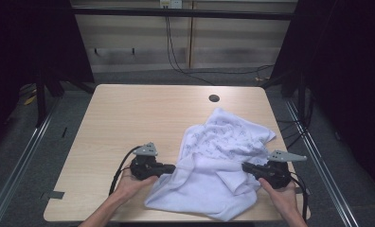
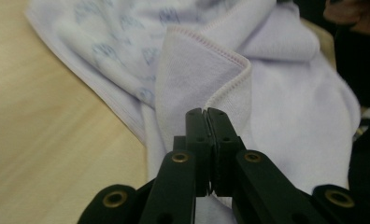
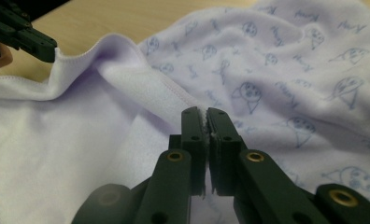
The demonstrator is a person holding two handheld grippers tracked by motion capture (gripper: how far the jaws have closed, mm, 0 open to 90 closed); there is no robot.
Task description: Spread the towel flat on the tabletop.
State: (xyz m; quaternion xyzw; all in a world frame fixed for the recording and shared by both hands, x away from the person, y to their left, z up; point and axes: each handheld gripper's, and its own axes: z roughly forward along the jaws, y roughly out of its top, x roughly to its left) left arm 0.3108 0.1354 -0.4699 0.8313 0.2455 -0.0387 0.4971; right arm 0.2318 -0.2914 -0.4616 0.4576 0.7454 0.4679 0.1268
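Observation:
A pale lilac towel with small blue prints lies crumpled on the right half of the wooden table. My left gripper is shut on the towel's stitched hem at its left side; in the left gripper view the hem folds up out of the closed jaws. My right gripper is shut on the hem at the towel's right side, the cloth pinched between its jaws. In the right gripper view the left gripper holds a raised corner at far left.
A round cable hole sits near the table's far edge. Bare tabletop spreads to the left and behind the towel. Dark curtains flank the table, and cables hang down the back wall to the floor.

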